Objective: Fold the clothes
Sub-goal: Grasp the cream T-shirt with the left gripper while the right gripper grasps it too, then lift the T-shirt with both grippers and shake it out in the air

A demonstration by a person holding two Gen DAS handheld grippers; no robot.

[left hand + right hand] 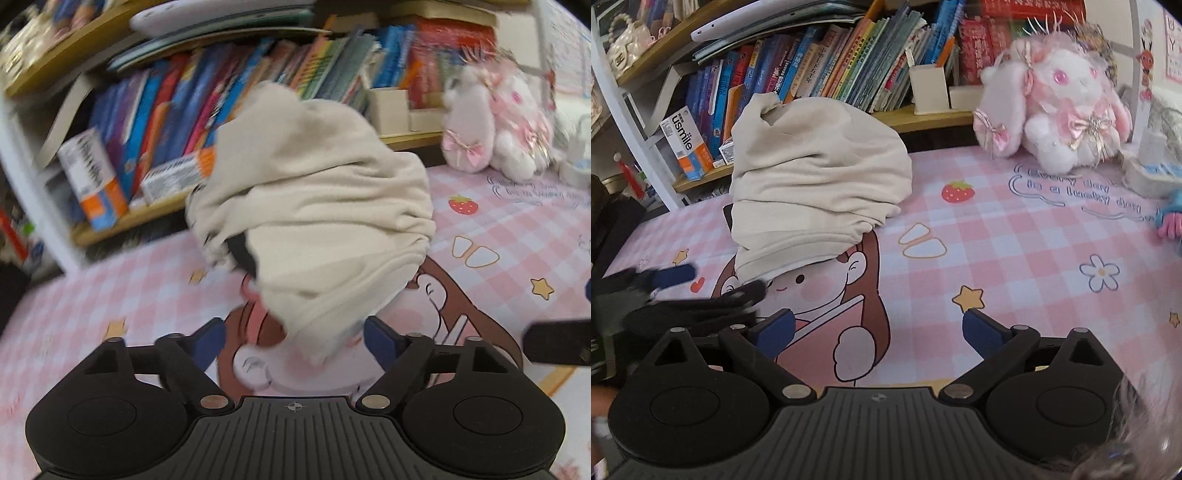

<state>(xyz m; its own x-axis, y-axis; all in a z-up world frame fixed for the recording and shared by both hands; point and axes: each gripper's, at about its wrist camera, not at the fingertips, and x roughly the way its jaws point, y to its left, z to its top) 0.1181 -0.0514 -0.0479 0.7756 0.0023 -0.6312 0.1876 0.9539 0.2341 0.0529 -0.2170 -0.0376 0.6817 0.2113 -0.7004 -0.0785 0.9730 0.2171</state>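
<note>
Left wrist view first: our left gripper (295, 339) has its blue pads spread wide, and the lower hem of the beige garment (314, 206) hangs down between them without either pad closing on it. Our right gripper (879, 332) also stands with its pads apart, holding nothing, low over the table.

From the right wrist view the garment (812, 177) is bunched into a tall, wrinkled heap, its long axis running upright, far and left of the right gripper. Something dark shows under its left edge; we cannot tell what props the cloth up. The left gripper (668, 280) sits just beside the heap's base and is plainly the nearer of the two. We judge that any grasp would fall to the left side, at the hanging hem, while the right would have to reach far-left across the table.

The garment is not lying flat or folded. Beneath it spreads a pink checked tablecloth (1015, 236) with cartoon prints. Beyond stand a bookshelf (820, 74) and a plush rabbit (1056, 110) at the far right.
</note>
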